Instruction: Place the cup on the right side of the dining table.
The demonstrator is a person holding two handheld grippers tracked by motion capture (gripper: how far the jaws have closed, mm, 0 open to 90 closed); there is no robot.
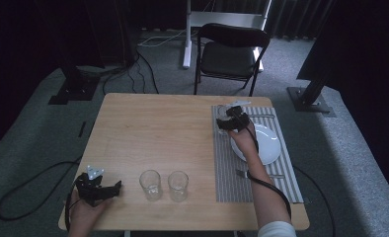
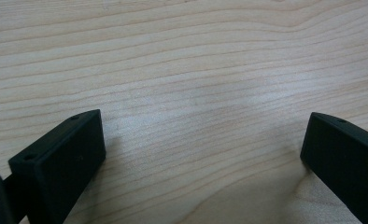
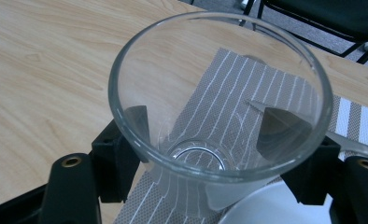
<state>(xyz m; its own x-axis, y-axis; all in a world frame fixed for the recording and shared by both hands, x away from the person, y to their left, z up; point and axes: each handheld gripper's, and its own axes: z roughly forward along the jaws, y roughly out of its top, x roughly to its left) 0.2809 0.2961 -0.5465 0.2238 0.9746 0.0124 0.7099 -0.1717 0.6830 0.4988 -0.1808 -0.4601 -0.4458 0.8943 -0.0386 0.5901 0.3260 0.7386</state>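
My right gripper [image 1: 226,120] is shut on a clear drinking glass [image 1: 224,111], holding it upright over the far left corner of the grey striped placemat [image 1: 223,170]. In the right gripper view the glass [image 3: 205,186] sits between the two black jaws, whose pads press its sides, and the placemat [image 3: 229,88] shows through it. My left gripper [image 1: 115,188] rests near the table's front left corner. Its fingers [image 2: 65,158] stand wide apart over bare wood with nothing between them.
Two more clear glasses [image 1: 150,185] [image 1: 177,186] stand side by side near the front edge. A white plate [image 1: 267,144] lies on the placemat, with a fork [image 1: 242,174] in front of it and a knife [image 1: 261,116] behind it. A black chair [image 1: 229,54] stands beyond the table.
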